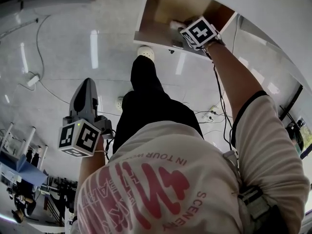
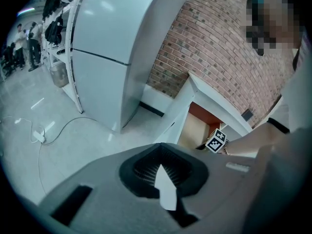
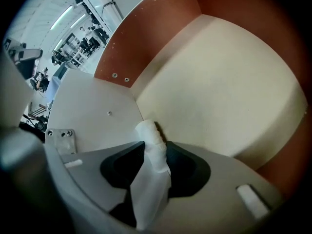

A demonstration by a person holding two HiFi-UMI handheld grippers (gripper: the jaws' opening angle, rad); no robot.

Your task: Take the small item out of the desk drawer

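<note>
Printed shirt (image 1: 161, 179), pale drawer (image 1: 163, 6) bottom, glossy floor (image 1: 63, 48), brick wall (image 2: 214, 38)

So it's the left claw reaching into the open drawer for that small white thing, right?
Not quite: it is the right claw reaching into the open drawer for the small white thing, as the right gripper view shows. The left claw hangs over the floor.

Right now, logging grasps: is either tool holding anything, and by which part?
Nothing gripped yet. The right tool stands open around one end of a white roll in the drawer; left tool empty.
</note>
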